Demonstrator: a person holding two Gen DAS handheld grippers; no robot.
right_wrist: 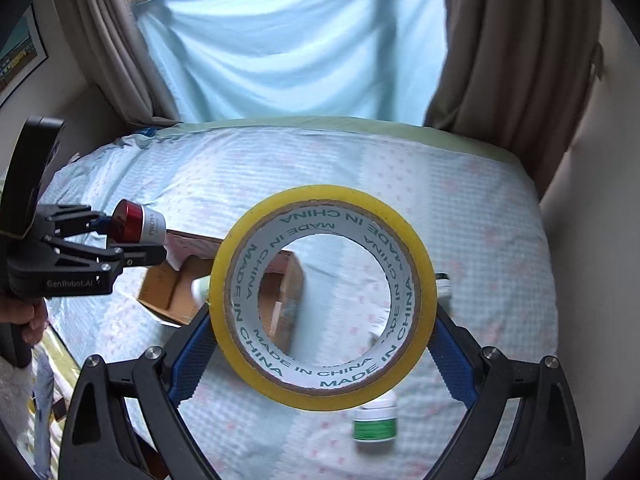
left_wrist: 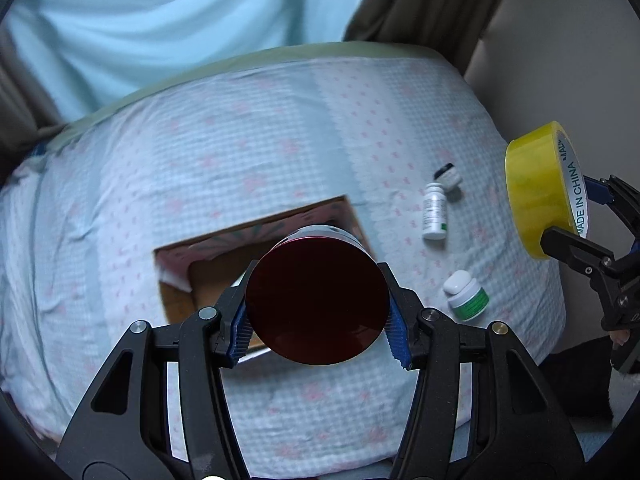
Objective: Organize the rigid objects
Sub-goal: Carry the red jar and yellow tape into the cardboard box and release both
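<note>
We grip a red-capped jar (left_wrist: 317, 300) in our left gripper (left_wrist: 318, 316), held above the open cardboard box (left_wrist: 208, 276) on the bed (left_wrist: 160, 160). Our right gripper (right_wrist: 323, 344) clamps a yellow tape roll (right_wrist: 323, 296) by its sides. Two white bottles (left_wrist: 434, 210) and what may be a small jar (left_wrist: 467, 295) lie on the sheet.

I hold both grippers above a bed (left_wrist: 240, 152) whose far half lies bare and open. An open cardboard box (left_wrist: 208, 276) sits below my left gripper (left_wrist: 318, 316), its top clear. To the right, a white bottle (left_wrist: 434, 212), a small black-and-white item (left_wrist: 448, 174) and a green-labelled jar (left_wrist: 468, 298) lie near together, with bare sheet between them and the box. Curtains (right_wrist: 512, 60) close off the far side.
</note>
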